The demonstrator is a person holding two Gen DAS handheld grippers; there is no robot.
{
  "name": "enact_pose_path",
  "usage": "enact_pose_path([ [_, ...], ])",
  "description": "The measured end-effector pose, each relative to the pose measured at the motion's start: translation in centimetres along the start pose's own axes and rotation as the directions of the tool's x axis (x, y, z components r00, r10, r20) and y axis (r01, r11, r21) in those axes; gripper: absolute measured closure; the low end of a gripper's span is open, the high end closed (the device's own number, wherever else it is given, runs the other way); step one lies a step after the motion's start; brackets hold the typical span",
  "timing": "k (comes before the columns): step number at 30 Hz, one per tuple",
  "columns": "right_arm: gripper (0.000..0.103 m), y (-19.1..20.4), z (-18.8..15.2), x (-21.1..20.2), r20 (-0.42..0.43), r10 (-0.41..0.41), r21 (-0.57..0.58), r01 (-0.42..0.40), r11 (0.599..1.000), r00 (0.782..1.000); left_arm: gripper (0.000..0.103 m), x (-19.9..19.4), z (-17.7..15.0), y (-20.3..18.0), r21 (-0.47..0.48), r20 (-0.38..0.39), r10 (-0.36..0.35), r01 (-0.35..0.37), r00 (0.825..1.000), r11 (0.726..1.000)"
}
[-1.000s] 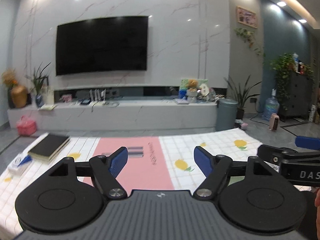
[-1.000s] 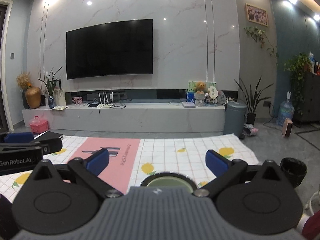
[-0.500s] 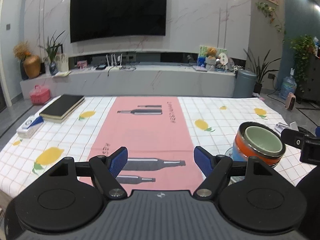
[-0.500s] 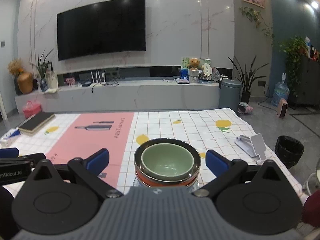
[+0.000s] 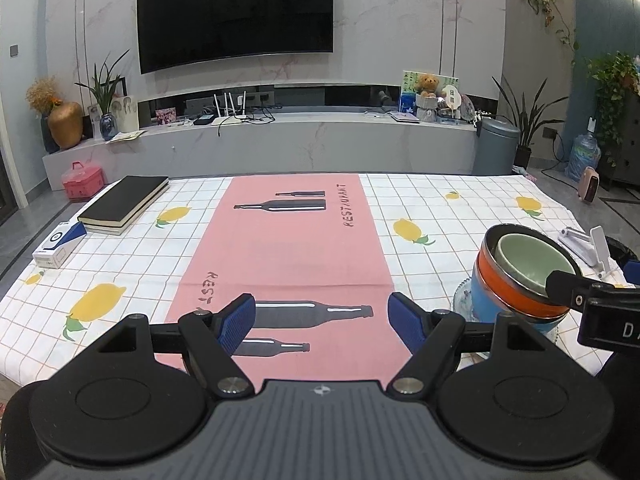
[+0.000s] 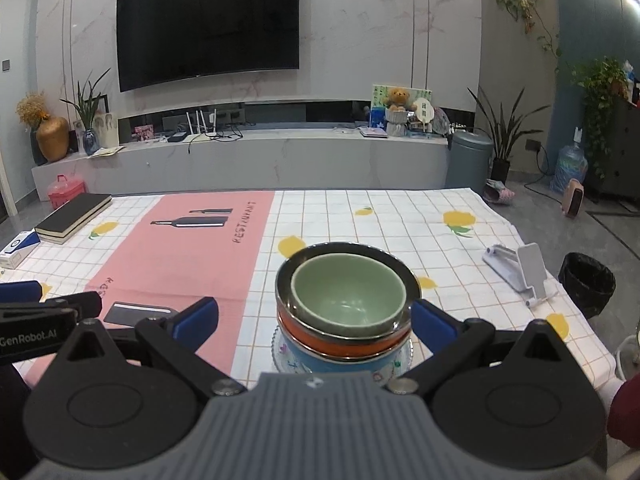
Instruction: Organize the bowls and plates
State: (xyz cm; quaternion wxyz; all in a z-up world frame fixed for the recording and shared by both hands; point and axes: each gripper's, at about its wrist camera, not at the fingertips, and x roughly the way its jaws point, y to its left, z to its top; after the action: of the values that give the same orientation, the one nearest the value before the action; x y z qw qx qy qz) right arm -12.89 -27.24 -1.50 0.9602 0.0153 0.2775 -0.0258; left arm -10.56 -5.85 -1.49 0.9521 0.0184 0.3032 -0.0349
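A stack of dishes stands near the table's front right: a pale green bowl [image 6: 347, 295] nested in a metal-rimmed orange bowl [image 6: 340, 344], over a blue bowl [image 6: 320, 362], on a glass plate [image 6: 402, 358]. The same stack [image 5: 520, 276] shows at the right of the left wrist view. My right gripper [image 6: 314, 318] is open, just short of the stack, its blue pads on either side of it and not touching. My left gripper [image 5: 322, 322] is open over the pink runner [image 5: 288, 256], holding nothing, left of the stack.
A black notebook [image 5: 124, 203] and a small blue-white box [image 5: 60, 243] lie at the far left of the tablecloth. A white phone stand [image 6: 520, 274] sits right of the stack. A black waste bin [image 6: 586, 286] stands off the table's right edge.
Both grippers have tilted down and moved forward over the table. The bowl stack has come fully into view between the right gripper's fingers. Both stay open.
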Motion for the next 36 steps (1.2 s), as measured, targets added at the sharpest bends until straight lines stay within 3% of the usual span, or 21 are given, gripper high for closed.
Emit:
enact_pose_path([
  [36,0.003,-0.30,-0.15,-0.01,-0.012,-0.009,0.015,0.010,1.000,1.000,0.014,-0.40,0.23,-0.18,-0.002,0.010,-0.011,0.011,1.000,1.000],
])
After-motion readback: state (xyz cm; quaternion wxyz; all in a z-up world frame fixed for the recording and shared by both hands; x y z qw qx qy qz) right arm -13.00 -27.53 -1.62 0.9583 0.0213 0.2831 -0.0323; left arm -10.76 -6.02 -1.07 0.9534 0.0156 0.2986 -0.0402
